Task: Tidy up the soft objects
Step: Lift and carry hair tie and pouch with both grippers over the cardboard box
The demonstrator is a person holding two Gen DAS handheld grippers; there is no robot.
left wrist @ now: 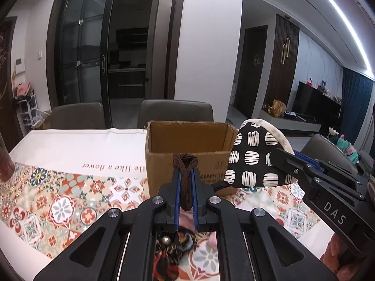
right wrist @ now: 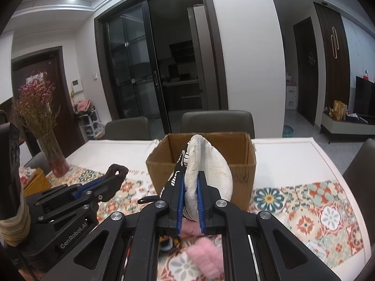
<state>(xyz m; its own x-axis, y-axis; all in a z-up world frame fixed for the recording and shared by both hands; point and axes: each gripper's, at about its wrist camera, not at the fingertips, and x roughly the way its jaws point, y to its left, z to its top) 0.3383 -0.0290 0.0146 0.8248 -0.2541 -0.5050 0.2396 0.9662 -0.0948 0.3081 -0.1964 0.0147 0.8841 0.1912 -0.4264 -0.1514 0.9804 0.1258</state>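
Below the left gripper (left wrist: pixel 186 182), its frame hides most of a patterned scarf (left wrist: pixel 181 238). Under the right gripper (right wrist: pixel 190 187), a pink fuzzy thing (right wrist: pixel 206 255) is blurred and partly covered. The cardboard box (right wrist: pixel 243 175) floor stays unseen.

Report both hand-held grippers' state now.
Left hand-held gripper: shut on brown hair tie.
Right hand-held gripper: shut on patterned oven mitt.

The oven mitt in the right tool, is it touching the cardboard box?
Cannot tell. In the left wrist view the oven mitt overlaps the cardboard box corner; in the right wrist view it hides the front wall. Neither shows contact or gap.
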